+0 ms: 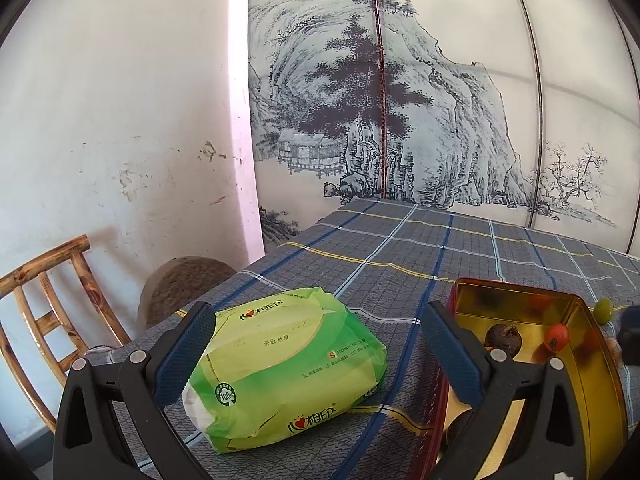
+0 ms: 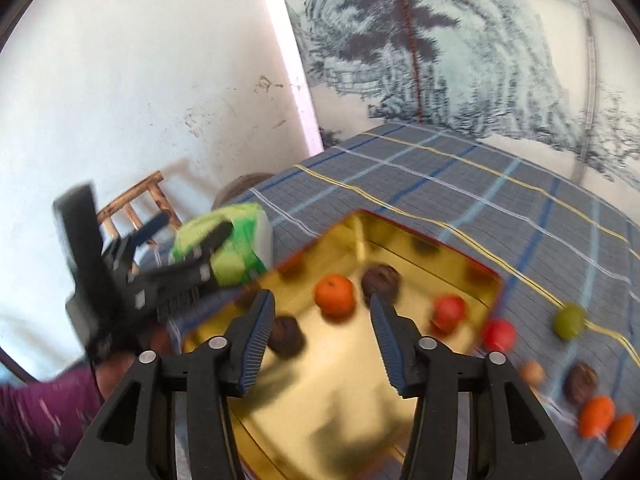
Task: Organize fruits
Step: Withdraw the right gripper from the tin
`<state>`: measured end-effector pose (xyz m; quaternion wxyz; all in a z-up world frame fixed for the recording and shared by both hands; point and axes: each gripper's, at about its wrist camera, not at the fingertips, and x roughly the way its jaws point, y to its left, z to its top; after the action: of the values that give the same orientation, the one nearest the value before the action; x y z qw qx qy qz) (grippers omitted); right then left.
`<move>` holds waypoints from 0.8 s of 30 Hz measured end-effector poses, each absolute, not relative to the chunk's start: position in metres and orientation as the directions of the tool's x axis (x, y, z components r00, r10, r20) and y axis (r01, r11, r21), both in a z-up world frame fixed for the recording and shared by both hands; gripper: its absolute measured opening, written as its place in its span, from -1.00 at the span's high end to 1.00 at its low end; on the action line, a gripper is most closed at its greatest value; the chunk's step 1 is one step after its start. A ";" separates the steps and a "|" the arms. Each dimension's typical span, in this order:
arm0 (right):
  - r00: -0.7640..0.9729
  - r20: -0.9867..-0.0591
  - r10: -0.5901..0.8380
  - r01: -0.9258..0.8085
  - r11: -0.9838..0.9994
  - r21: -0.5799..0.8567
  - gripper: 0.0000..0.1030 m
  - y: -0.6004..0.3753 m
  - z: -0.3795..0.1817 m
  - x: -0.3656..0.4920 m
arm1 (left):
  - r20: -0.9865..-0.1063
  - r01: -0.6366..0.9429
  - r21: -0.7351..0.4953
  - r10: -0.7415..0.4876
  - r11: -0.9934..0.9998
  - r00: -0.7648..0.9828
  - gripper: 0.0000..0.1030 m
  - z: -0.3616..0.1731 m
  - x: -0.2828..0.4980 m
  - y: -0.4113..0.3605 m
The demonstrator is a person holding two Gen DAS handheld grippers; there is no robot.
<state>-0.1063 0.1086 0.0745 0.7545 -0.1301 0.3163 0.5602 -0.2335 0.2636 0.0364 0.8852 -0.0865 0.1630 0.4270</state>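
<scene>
A gold tin box [image 2: 328, 404] with red outer walls sits on the checked tablecloth; it also shows in the left wrist view [image 1: 592, 384]. Inside lie an orange fruit [image 2: 335, 295], two dark brown fruits [image 2: 382, 280] [image 2: 286, 336] and a red fruit [image 2: 450, 312]. On the cloth right of the box lie a red fruit [image 2: 499, 334], a green fruit [image 2: 568, 321], a brown one [image 2: 580, 388] and orange ones [image 2: 597, 416]. My right gripper [image 2: 322, 334] is open and empty above the box. My left gripper [image 1: 320, 340] is open around a green tissue pack [image 1: 280, 364], not closed on it.
The table [image 1: 400, 240] stands against a wall with an ink landscape painting. A wooden chair [image 1: 44, 304] and a round brown stool [image 1: 180, 284] stand off the table's left edge. The left gripper also shows in the right wrist view [image 2: 188, 240], by the tissue pack [image 2: 232, 244].
</scene>
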 end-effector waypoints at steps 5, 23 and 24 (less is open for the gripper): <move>0.281 -0.635 0.720 -0.890 0.443 0.108 -0.04 0.032 0.059 -0.092 | -0.364 -0.790 0.003 0.736 0.614 0.571 -0.97 0.036 -0.237 0.267; 0.596 -0.705 0.384 -0.440 0.891 0.114 -0.11 -0.221 0.015 0.044 | -0.355 -0.822 0.097 0.791 0.562 0.499 -0.97 0.035 -0.230 0.265; 0.596 -0.707 0.381 -0.426 0.896 0.123 -0.11 -0.227 0.013 0.047 | -0.355 -0.823 0.105 0.794 0.558 0.493 -0.97 0.035 -0.229 0.265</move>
<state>0.0474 -0.2270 0.0126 0.8929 -0.0291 0.3884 0.2259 -0.2293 0.2650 0.0348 0.8631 -0.0393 0.1842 0.4686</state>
